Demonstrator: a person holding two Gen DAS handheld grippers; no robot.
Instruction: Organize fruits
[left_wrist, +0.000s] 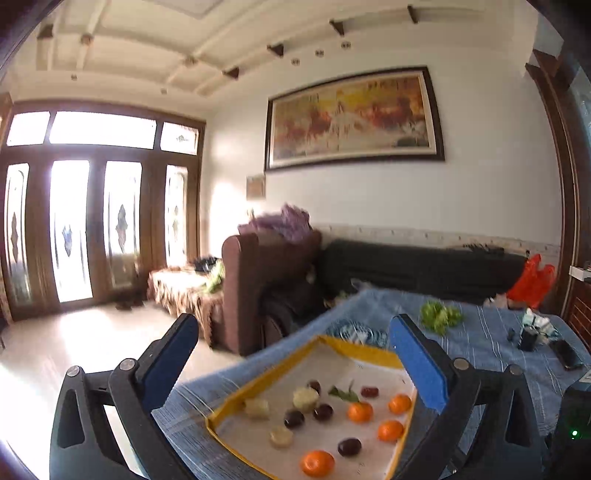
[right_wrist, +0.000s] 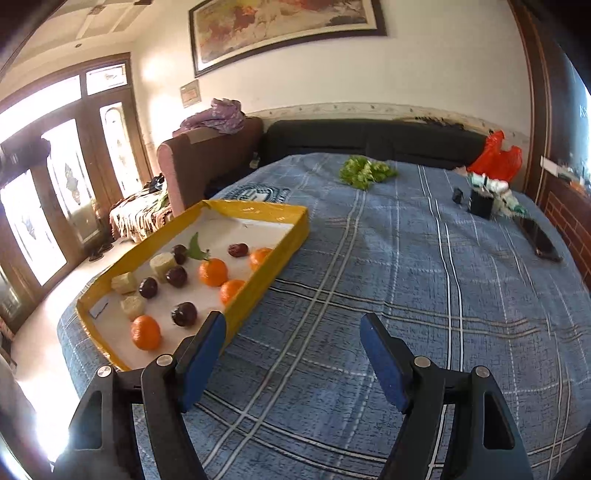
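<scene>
Fruits sit mixed in yellow tray (right_wrist: 295, 227): oranges (right_wrist: 213, 272), dark plums (right_wrist: 184, 314), pale chunks (right_wrist: 162, 263). Left gripper (left_wrist: 291, 354) and right gripper (right_wrist: 293, 341) both gape, empty. Judged between picks; next, close on one fruit.

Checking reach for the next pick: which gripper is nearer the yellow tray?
Left. The left gripper hovers open right over the yellow tray, fruit showing between its fingers. The right gripper is open over the blue bedspread, beside the tray's near corner.

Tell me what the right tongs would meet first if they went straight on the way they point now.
Probably the blue bedspread. The right tongs are open, hold nothing and point down at bare cloth. The yellow tray lies to the left of that line. Depth is hard to judge.
</scene>
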